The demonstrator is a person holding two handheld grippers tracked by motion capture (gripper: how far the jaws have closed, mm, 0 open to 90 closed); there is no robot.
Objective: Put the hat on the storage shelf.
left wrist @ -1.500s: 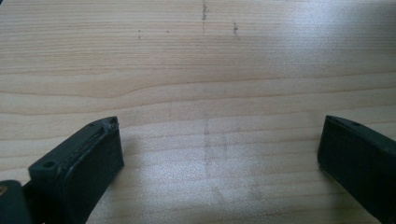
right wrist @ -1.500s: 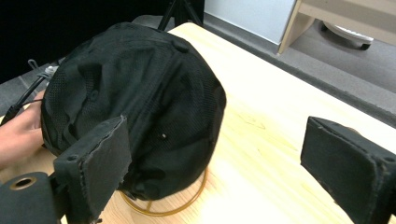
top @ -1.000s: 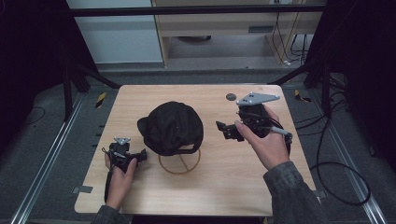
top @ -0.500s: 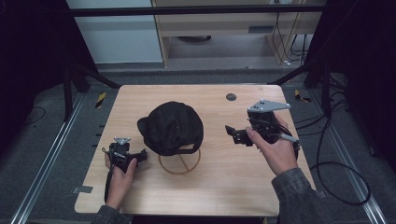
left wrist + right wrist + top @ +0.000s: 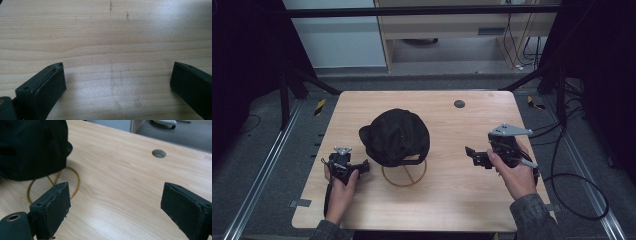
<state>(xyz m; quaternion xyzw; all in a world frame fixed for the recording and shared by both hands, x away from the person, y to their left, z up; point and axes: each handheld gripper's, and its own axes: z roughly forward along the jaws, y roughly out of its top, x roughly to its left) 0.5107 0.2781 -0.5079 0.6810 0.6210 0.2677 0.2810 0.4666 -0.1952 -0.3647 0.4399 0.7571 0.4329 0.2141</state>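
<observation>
My left gripper [image 5: 362,167] sits at the tabletop's [image 5: 452,200] 8 o'clock, held low in my left hand [image 5: 340,192], pointing toward 3 o'clock. Its fingers [image 5: 42,87] are spread wide, nothing between them, just bare wood grain with a few faint pencil-like marks; they look close above the tabletop [image 5: 107,37], contact I can't tell.

Centre of the tabletop: black cap [image 5: 395,136], crown up, perched on a thin yellow wire stand. The stand's ring base [image 5: 404,176] lies flat on the wood at the cap's 6 o'clock side, with spokes visible inside the ring. The cap sits just beside the left gripper's tip, not touching it.

At 1 o'clock from the cap, a small round grommet hole [image 5: 459,104] in the tabletop, well apart from everything.

My right gripper [image 5: 468,151] is at 4 o'clock of the tabletop, in my right hand [image 5: 514,172], grey three-cornered plate [image 5: 510,130] on top, pointing toward 9 o'clock at the cap. Fingers [image 5: 53,206] spread wide, holding nothing. Through the right gripper view: cap [image 5: 32,147] at 10 o'clock, ring base [image 5: 75,180] just past my left-side finger, grommet hole [image 5: 159,153] at 1 o'clock. Open wood between the fingers and the stand.

Cable [image 5: 572,190] from the right gripper loops off the tabletop's right edge onto the floor.
</observation>
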